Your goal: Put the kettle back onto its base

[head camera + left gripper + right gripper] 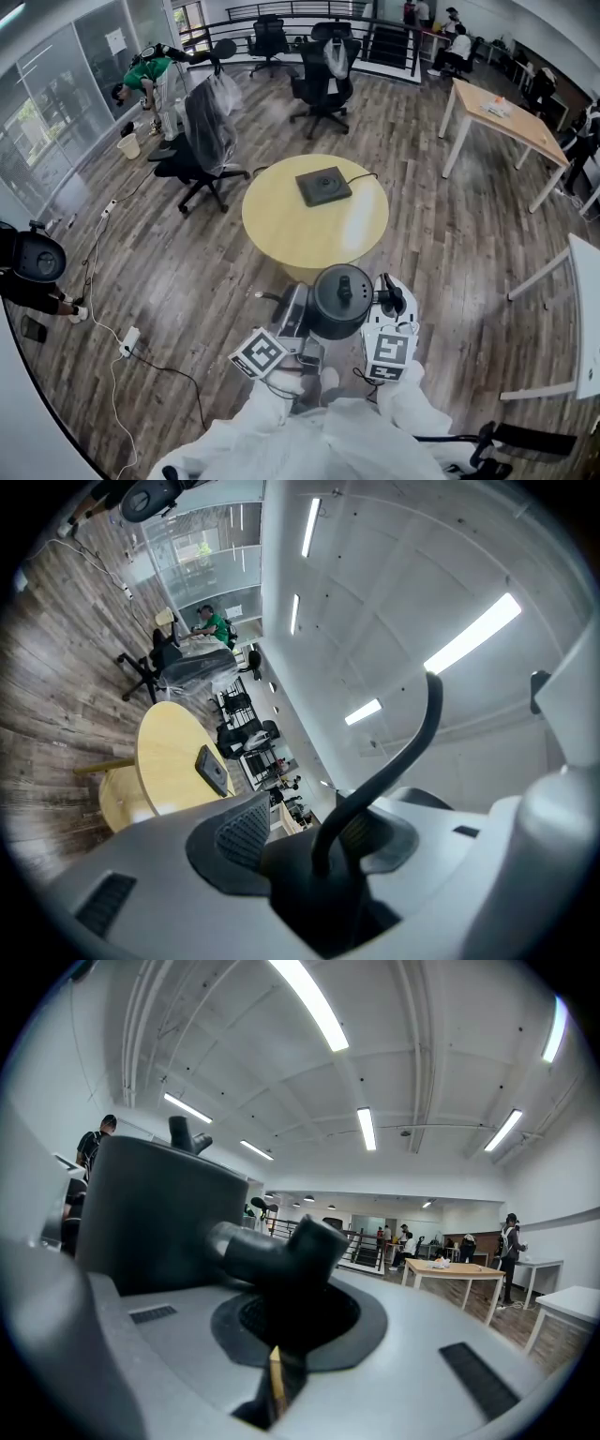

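Note:
A black kettle (pixel 339 300) with a knobbed lid hangs in the air just in front of the round yellow table (pixel 281 234). My left gripper (pixel 302 314) is at its left side, my right gripper (pixel 386 298) at its right. In the right gripper view, my right gripper (pixel 291 1326) is shut on a black handle stub beside the kettle body (pixel 159 1213). In the left gripper view, my left gripper (pixel 309 864) is shut on a black part with a thin curved neck rising from it. The dark square base (pixel 323 186) lies on the table beyond the kettle, its cord trailing right.
Black office chairs (pixel 206 141) stand beyond the table on the wood floor. A wooden table (pixel 497 117) is at the far right and a white one (pixel 586 309) at the right edge. A power strip with cable (pixel 127 339) lies on the floor at the left.

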A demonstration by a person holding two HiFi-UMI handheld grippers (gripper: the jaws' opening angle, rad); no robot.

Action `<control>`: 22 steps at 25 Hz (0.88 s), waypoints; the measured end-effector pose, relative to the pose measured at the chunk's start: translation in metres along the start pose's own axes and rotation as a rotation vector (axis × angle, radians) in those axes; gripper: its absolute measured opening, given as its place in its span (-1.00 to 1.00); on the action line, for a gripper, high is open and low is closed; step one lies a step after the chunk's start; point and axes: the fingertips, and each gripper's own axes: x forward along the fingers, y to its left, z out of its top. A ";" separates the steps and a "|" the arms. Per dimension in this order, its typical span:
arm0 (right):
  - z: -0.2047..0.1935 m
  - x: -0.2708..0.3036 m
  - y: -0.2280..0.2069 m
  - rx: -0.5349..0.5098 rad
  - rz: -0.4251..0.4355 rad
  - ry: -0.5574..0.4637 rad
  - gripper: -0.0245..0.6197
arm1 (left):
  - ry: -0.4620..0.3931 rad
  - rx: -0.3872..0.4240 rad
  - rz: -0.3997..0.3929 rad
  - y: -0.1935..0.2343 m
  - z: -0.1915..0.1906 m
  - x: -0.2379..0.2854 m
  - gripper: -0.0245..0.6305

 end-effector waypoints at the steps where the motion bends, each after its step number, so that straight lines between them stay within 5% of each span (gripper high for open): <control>1: 0.000 0.008 -0.004 -0.001 -0.001 -0.004 -0.83 | 0.000 0.004 0.000 0.002 0.001 0.009 -0.26; 7: 0.000 0.059 -0.030 -0.013 -0.006 -0.019 -0.83 | -0.015 -0.020 -0.064 0.005 0.003 0.069 -0.26; 22: -0.011 0.149 -0.044 -0.015 0.048 -0.021 -0.83 | -0.052 -0.020 -0.032 0.039 0.021 0.143 -0.26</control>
